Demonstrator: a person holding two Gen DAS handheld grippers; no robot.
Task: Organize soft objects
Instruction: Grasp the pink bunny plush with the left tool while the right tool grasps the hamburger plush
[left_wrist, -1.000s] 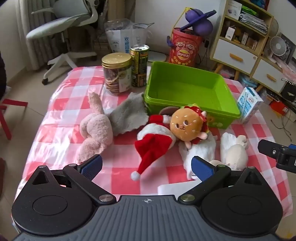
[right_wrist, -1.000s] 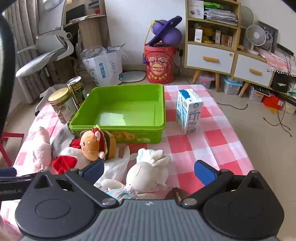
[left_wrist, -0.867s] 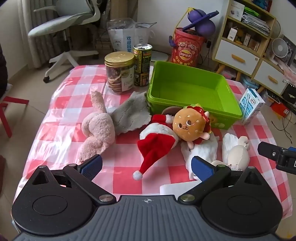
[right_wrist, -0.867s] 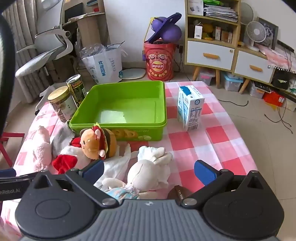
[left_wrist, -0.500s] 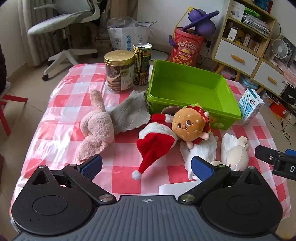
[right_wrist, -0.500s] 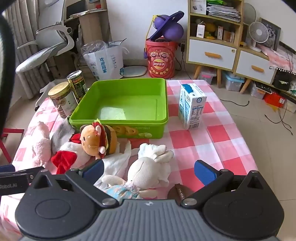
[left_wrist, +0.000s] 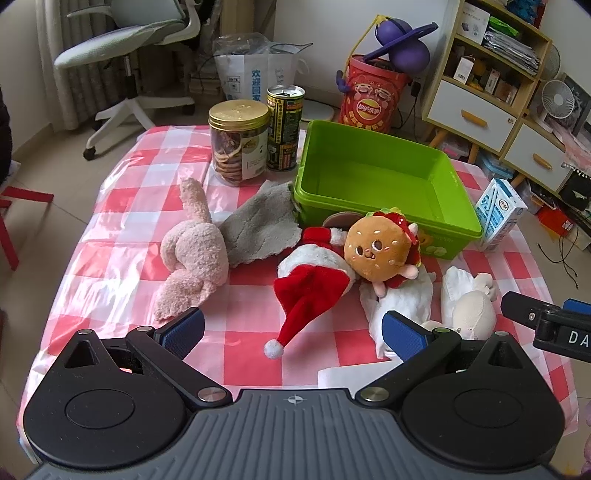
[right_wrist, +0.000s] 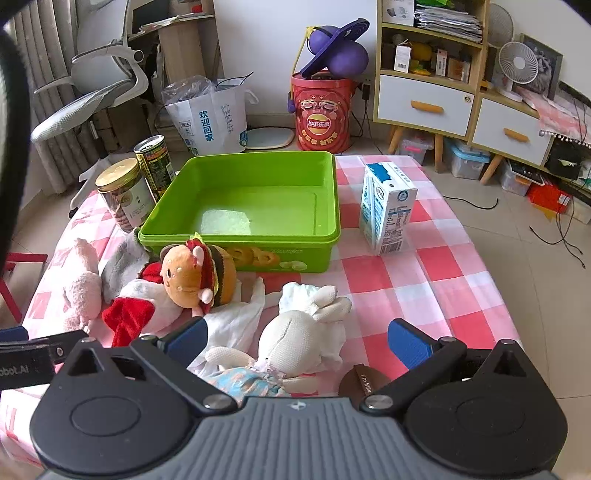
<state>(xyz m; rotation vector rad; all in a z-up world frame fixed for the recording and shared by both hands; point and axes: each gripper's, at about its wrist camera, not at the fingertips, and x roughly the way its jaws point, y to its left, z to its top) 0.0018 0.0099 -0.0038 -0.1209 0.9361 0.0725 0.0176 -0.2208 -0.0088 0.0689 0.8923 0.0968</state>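
The soft toys lie in a loose row on the checked counter, in front of the green bin. A burger plush rests against the bin's front wall, touching a red Santa hat that trails toward the camera. Left of them a pink plush lies on its side, overlapping a grey cloth. To the right a white rabbit lies on a white cloth, just beside the burger plush. The bin holds none of the toys.

The left hand-held gripper hovers low over the near edge of the counter, its blue pads spread wide and holding nothing, the hat's pompom between them. The right hand-held gripper is likewise wide open and empty, with the rabbit lying between its fingers.

Behind the bin's left corner stand a cookie jar and a can, touching. A milk carton stands upright to the right of the bin.
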